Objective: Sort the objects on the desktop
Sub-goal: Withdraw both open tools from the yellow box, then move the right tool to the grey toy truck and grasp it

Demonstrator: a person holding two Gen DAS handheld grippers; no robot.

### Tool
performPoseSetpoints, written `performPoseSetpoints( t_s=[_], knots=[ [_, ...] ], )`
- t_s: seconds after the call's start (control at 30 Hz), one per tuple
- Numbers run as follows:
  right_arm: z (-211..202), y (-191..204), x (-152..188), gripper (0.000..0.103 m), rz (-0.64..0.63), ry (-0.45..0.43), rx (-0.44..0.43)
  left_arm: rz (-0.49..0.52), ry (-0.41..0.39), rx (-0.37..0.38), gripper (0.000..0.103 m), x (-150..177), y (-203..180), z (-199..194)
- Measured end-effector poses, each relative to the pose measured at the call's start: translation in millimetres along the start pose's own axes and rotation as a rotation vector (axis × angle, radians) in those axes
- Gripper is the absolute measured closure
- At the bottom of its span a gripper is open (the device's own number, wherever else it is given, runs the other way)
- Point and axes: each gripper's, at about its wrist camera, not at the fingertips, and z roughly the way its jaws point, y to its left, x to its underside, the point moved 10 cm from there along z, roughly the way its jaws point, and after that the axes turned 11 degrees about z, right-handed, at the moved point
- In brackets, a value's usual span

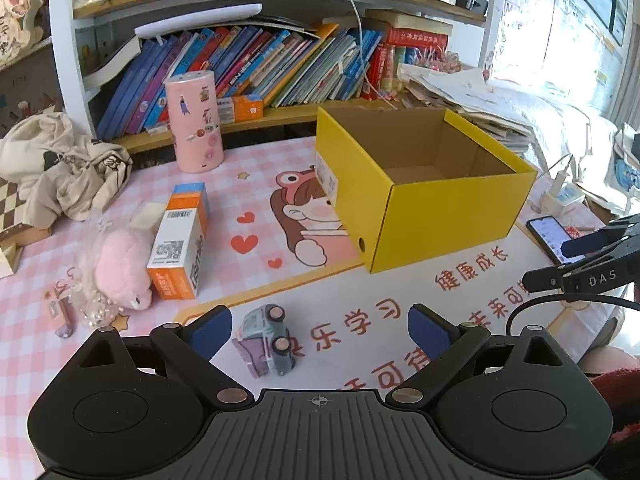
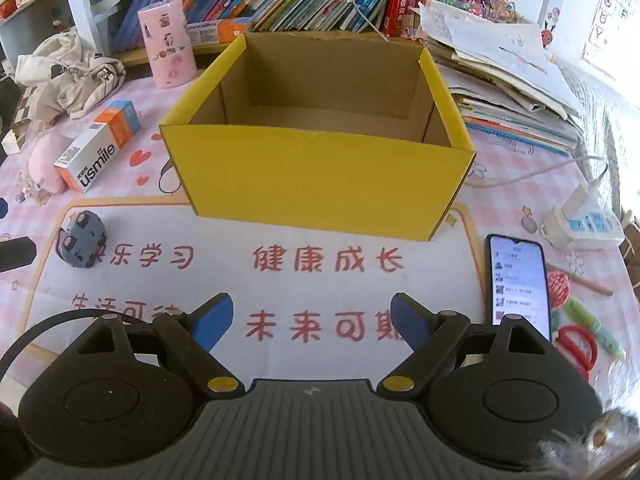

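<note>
Nearest the left tool, its jaws spread wide and empty, the toy car is tipped on the desk before the empty yellow box; it should be straddled squarely before closing. Right tool is likewise held wide, empty.

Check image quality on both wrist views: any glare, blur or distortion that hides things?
Left wrist view: window glare washes out the paper stack at upper right; fisheye bends the shelf; toy car and yellow box sharp. Right wrist view: glare whitens the desk's right edge past the phone; box and mat lettering sharp; blur at the lower right corner.
</note>
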Motion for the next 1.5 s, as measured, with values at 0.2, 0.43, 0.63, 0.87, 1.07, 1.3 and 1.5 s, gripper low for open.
performPoseSetpoints(
  t_s=[0.2, 0.43, 0.63, 0.87, 1.07, 1.3, 1.5],
  knots=[
    [1.5, 12.7, 8.7, 0.017, 0.009, 0.008, 0.011, 0.005, 0.016, 0.012, 0.006, 10.2, 5.9, 0.8],
    [9.7, 44.2, 24.0, 0.016, -0.023, 0.037, -0.003, -0.005, 0.039, 0.008, 0.006, 25.7, 19.0, -0.9],
    [16.6, 73.1, 31.7, 0.016, -0.080, 0.048, -0.016, -0.014, 0.048, -0.002, 0.006, 41.7, 31.9, -6.6],
    [25.0, 103.4, 38.2, 0.015, -0.122, 0.062, -0.042, -0.012, 0.070, -0.075, 0.006, 60.9, 53.6, -14.7],
    [30.3, 132.8, 43.3, 0.015, -0.182, 0.062, -0.071, -0.012, 0.073, -0.102, 0.006, 72.2, 70.6, -23.5],
    [34.6, 157.2, 44.8, 0.015, -0.233, 0.064, -0.091, -0.044, 0.073, -0.106, 0.006, 82.7, 84.9, -29.5],
    [43.4, 175.8, 42.7, 0.015, -0.298, 0.060, -0.108, -0.096, 0.060, -0.130, 0.006, 85.6, 100.7, -30.1]
  ],
)
